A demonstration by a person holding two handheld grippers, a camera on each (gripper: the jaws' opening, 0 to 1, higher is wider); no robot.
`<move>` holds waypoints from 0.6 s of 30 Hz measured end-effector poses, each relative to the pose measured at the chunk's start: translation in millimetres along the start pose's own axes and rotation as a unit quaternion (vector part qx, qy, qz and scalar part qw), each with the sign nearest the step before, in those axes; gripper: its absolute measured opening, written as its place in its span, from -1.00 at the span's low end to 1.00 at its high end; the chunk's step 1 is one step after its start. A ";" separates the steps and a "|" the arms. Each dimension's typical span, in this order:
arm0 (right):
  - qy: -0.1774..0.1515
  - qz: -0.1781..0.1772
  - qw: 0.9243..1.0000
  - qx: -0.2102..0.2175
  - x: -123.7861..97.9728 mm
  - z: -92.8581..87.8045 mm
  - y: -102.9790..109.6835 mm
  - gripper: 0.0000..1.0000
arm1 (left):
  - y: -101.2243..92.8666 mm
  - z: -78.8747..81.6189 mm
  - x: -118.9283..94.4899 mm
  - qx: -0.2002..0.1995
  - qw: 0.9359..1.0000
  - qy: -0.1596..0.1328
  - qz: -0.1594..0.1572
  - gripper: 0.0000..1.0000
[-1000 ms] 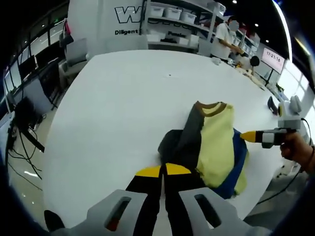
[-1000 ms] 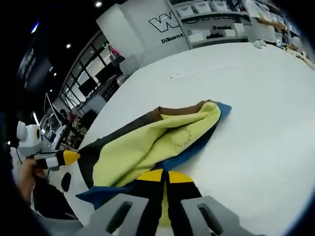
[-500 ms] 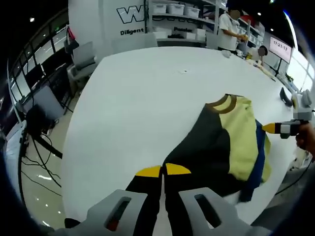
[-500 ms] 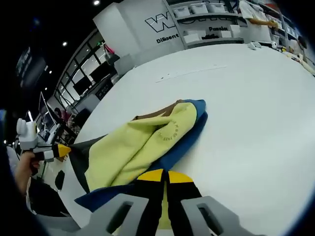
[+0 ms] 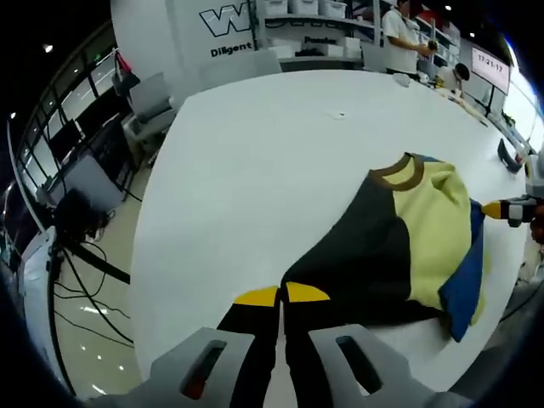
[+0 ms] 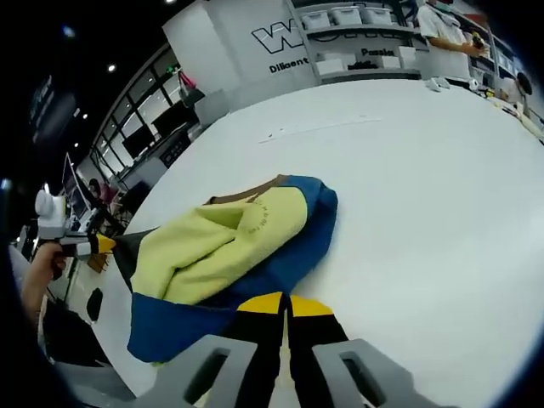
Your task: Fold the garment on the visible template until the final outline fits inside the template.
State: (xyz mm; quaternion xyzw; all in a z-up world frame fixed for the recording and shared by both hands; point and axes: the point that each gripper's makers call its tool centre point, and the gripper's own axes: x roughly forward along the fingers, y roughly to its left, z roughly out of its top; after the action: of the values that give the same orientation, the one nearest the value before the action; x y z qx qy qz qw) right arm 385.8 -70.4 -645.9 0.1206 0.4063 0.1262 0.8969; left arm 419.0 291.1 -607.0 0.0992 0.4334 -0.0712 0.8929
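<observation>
The left gripper (image 5: 281,295) is seen at the bottom middle of the left gripper view, with its two yellow-tipped jaws pressed together on the dark edge of the garment (image 5: 399,246). The right gripper (image 6: 286,303) is seen at the bottom middle of the right gripper view, and its jaws are pinched on the blue edge of the same garment. A big white table (image 5: 255,170) is spread over most of both views. The garment is laid on it, right of the middle in the left gripper view and left of the middle in the right gripper view. It is made of dark grey, pale yellow and blue parts, and a brown collar (image 5: 403,172) is shown at its far end. In the right gripper view the yellow part is bunched up on top of the blue part. White shelves with boxes (image 6: 357,34) are seen at the top of the frame, past the table. A person in a white top (image 5: 399,34) is standing at the upper right of the left gripper view. A small mark (image 5: 339,115) is seen on the table top, well apart from the garment.
</observation>
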 end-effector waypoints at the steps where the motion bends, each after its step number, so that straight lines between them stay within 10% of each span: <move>1: 0.003 -0.001 1.000 -0.001 -0.3 -0.6 -2.2 -1.00 | 1.1 -0.2 1.0 0.002 1.000 0.002 0.001 -1.00; 18: 0.041 -0.047 0.997 -0.044 -8.9 8.4 -62.1 -1.00 | 32.2 12.2 26.1 0.023 0.999 0.014 0.035 -1.00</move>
State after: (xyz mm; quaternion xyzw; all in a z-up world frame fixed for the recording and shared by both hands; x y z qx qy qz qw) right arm 394.5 -132.6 -654.1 0.0564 0.4418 0.1060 0.8891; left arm 451.2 318.3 -616.6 0.1358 0.4407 -0.0479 0.8860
